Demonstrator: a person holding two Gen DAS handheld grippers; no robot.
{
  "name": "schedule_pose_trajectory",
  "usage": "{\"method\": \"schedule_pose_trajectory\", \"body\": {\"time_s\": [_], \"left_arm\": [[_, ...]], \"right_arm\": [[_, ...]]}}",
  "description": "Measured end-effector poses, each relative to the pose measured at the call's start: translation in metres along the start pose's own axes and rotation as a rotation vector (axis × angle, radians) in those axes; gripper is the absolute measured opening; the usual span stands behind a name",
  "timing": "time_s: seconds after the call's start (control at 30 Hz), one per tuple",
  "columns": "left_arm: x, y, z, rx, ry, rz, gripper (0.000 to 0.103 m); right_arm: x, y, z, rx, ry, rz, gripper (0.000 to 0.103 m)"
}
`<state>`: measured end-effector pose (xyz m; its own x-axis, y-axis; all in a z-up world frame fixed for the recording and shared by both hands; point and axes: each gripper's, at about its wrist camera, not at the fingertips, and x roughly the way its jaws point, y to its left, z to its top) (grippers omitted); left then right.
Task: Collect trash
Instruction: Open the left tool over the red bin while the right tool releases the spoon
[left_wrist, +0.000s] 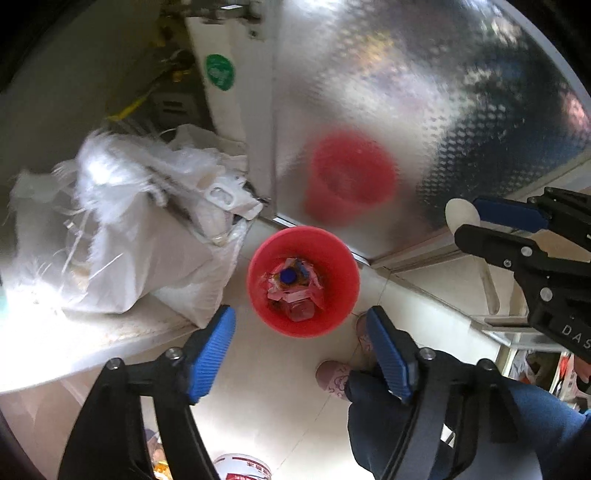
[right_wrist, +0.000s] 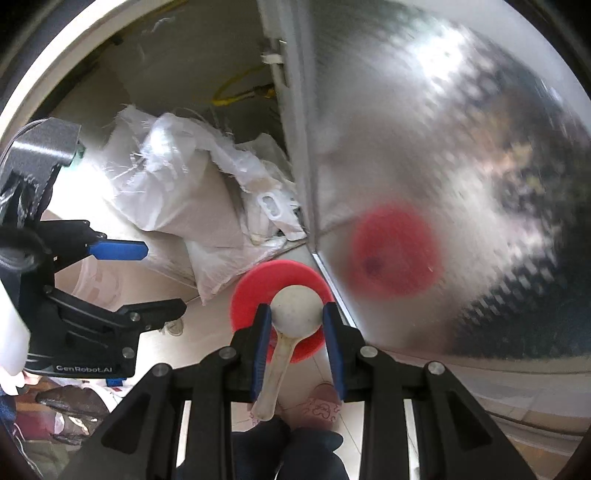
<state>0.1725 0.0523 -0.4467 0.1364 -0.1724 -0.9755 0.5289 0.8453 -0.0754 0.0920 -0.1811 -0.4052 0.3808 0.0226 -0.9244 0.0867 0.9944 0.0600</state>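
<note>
**Spoon over the red bin, L gripper empty**

The red trash bin (left_wrist: 303, 280) sits on the pale tile floor, right against the base of a shiny embossed metal panel (left_wrist: 424, 110) that throws back a blurred red reflection of it. Inside: crumpled wrappers and a clear bottle w/ a blue cap (left_wrist: 287, 275).

Your right gripper (right_wrist: 297, 325) is clamped on a white spoon (right_wrist: 291, 314): the blue pads (right_wrist: 260, 343) press both sides of the bowl, the handle running back between the fingers toward the camera. In the right wrist view the spoon hangs directly over the bin's rim, gripper aimed steeply down.

Your left gripper (left_wrist: 299, 354) has its jaws wide apart w/ nothing between them; the bin shows through the gap, well below the pads. It also points steeply down, just beside the right one.

Left of the bin, white woven sacks (left_wrist: 122, 236) are heaped on a low ledge, touching the panel's corner. Below the grippers you can see your pink slippers (left_wrist: 332, 376) and dark trouser legs. A white tub w/ red print (left_wrist: 242, 469) sits at the bottom edge of the left wrist view.
</note>
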Motion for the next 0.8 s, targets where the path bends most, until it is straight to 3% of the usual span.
{"method": "schedule_pose_trajectory", "body": {"time_s": [0.13,0.33,0.63,0.8], "left_arm": [[-0.01,0.015,-0.012,-0.042,-0.02,0.038,0.082],[-0.004,0.038,-0.028,-0.106,-0.009,0.056,0.082],[0.006,0.056,-0.048,-0.168,-0.029,0.086,0.082],[0.005,0.058,-0.053,-0.186,-0.03,0.087,0.082]], "right_arm": [[-0.002,0.015,0.008,-0.061,-0.002,0.026,0.027],[0.015,0.037,0.016,-0.137,0.013,0.066,0.027],[0.046,0.06,0.018,-0.202,0.068,0.044,0.027],[0.043,0.063,0.015,-0.215,0.058,0.003,0.056]]}}
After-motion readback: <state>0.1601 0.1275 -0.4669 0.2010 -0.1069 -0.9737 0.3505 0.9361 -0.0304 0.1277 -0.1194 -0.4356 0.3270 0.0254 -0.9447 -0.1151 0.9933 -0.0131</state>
